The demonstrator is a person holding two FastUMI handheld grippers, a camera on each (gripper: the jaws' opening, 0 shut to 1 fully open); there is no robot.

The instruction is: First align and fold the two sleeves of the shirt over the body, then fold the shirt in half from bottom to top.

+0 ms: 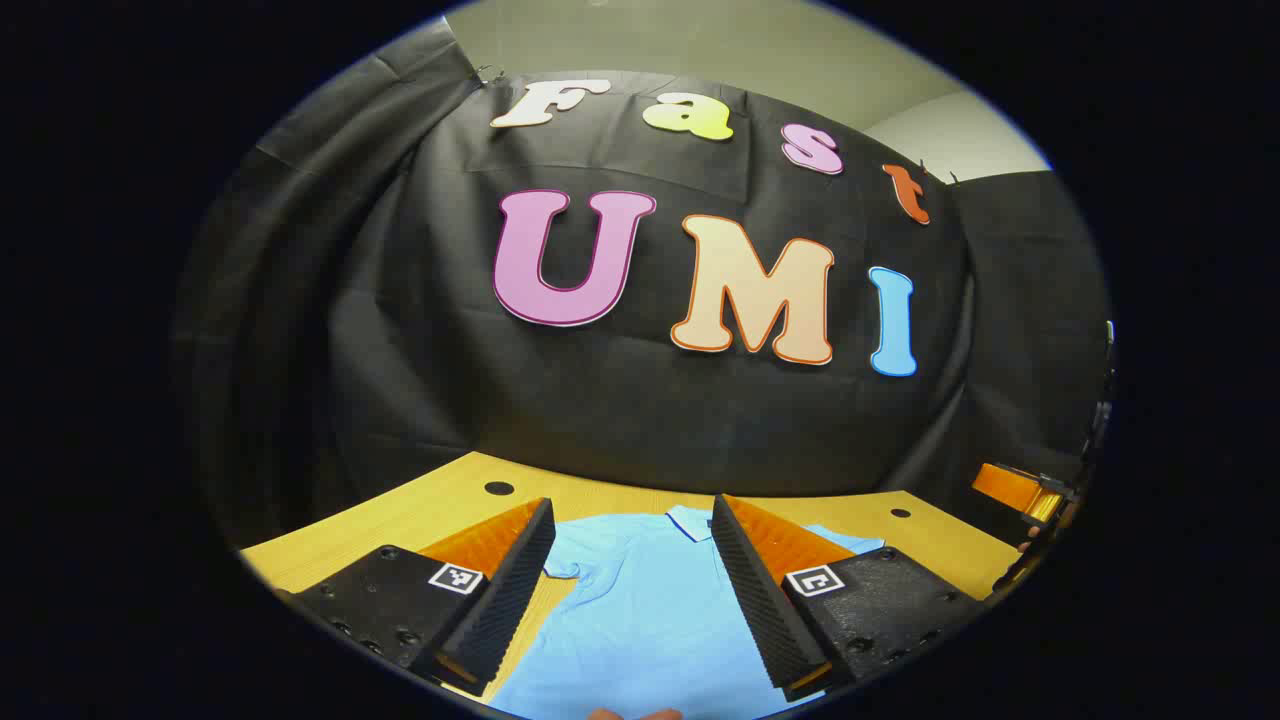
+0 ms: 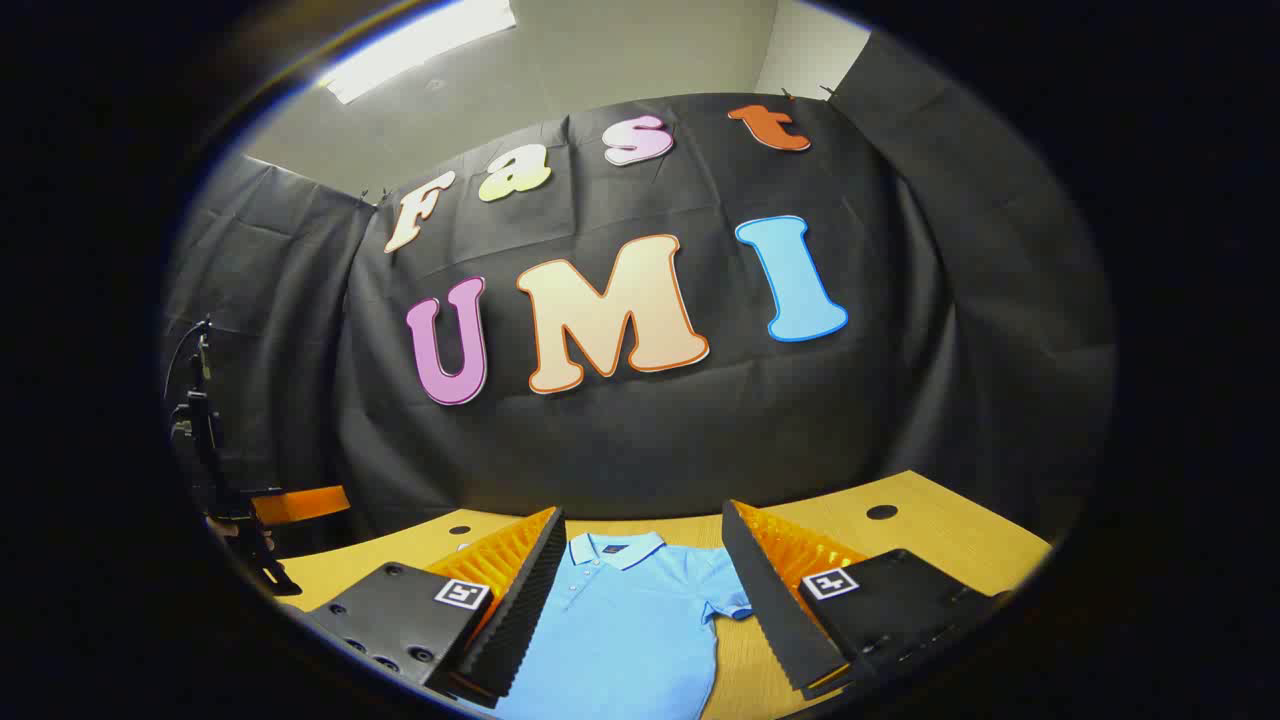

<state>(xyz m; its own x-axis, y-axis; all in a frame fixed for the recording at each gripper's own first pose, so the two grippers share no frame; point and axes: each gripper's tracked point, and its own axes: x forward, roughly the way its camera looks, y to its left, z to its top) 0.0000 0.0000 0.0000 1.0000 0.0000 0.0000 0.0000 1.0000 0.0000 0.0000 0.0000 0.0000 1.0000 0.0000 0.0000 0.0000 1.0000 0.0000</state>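
Note:
A light blue polo shirt (image 1: 640,610) lies flat on the wooden table (image 1: 440,510), collar toward the booth wall and short sleeves spread out. In the left gripper view my left gripper (image 1: 632,515) hangs above it, open, fingers apart over the chest and collar. The same shirt (image 2: 620,630) appears in the right gripper view with its collar (image 2: 615,548) and one short sleeve (image 2: 728,598) visible. My right gripper (image 2: 643,520) is open above it, holding nothing. Fingertips of a hand (image 1: 635,714) peek in at the bottom edge of the left gripper view.
The table has small dark holes (image 1: 498,488) (image 2: 881,512) near its back edge. The other gripper with its cable (image 2: 215,450) shows far left in the right gripper view, and an orange part of a gripper (image 1: 1020,492) at far right in the left one.

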